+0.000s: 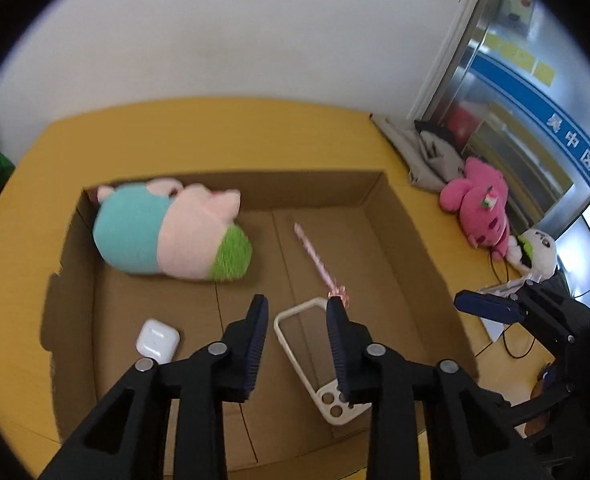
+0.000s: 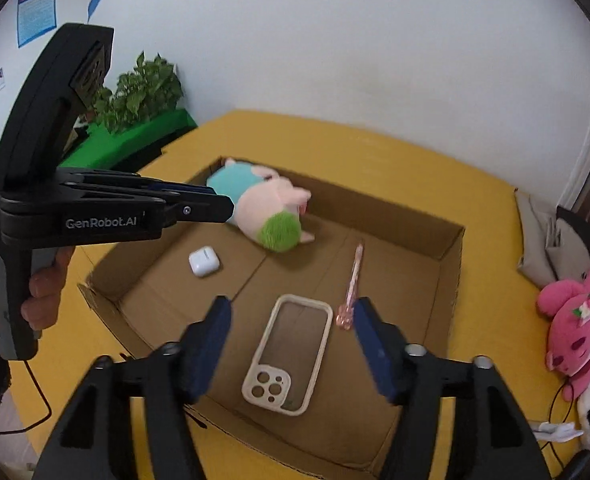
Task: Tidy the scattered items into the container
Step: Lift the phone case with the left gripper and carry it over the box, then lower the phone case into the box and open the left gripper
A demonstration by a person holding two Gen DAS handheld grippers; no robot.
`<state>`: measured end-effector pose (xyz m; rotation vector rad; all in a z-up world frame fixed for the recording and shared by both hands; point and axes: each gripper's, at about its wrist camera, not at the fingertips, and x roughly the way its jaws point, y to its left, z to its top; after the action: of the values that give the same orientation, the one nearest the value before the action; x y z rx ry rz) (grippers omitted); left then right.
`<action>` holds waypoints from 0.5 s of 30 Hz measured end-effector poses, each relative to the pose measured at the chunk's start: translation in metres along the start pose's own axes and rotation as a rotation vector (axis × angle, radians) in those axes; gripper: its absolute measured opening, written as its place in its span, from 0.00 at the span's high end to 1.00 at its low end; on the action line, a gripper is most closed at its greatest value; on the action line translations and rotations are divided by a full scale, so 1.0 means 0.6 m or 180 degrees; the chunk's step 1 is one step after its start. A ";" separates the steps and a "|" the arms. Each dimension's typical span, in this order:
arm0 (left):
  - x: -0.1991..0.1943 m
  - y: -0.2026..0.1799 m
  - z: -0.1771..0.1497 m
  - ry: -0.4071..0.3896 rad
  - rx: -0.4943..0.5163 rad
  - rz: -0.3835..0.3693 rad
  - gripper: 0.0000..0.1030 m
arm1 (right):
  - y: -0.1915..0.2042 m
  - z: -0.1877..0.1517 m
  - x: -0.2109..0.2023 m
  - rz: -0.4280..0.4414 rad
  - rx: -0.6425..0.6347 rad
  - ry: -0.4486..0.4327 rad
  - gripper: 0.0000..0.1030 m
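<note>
A shallow cardboard box (image 1: 399, 216) (image 2: 451, 264) sits on the yellow table. Inside lie a pink, teal and green plush (image 1: 167, 232) (image 2: 267, 208), a white earbud case (image 1: 157, 340) (image 2: 203, 262), a beige phone case (image 1: 315, 360) (image 2: 291, 354) and a pink pen (image 1: 315, 258) (image 2: 353, 286). My left gripper (image 1: 297, 320) is open and empty above the phone case. My right gripper (image 2: 291, 340) is open and empty above the same case. The left gripper also shows in the right wrist view (image 2: 211, 204), over the box's left side.
A pink plush (image 1: 479, 204) (image 2: 575, 328) and a white plush (image 1: 535, 252) lie on the table right of the box, by grey bags (image 1: 427, 156) (image 2: 551, 240). Cables run at the right. A green plant stand (image 2: 135, 132) is far left.
</note>
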<state>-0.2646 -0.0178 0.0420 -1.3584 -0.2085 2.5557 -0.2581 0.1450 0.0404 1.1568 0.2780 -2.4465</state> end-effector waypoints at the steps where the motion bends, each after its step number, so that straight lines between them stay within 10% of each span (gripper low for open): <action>1: 0.032 0.007 -0.011 0.0183 -0.0060 -0.0044 0.70 | -0.006 -0.009 0.037 0.0031 0.0014 0.0208 0.29; 7: 0.169 0.024 -0.060 0.0971 -0.0326 -0.0065 0.70 | -0.068 -0.061 0.183 -0.0036 0.0379 0.1028 0.37; 15: 0.226 0.017 -0.065 0.1188 -0.0356 -0.0152 0.70 | -0.079 -0.084 0.210 -0.0077 0.0308 0.1306 0.52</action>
<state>-0.3068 0.0102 -0.0899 -1.8143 -0.3128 2.2274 -0.3160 0.1690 -0.0892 1.7046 0.2954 -2.2441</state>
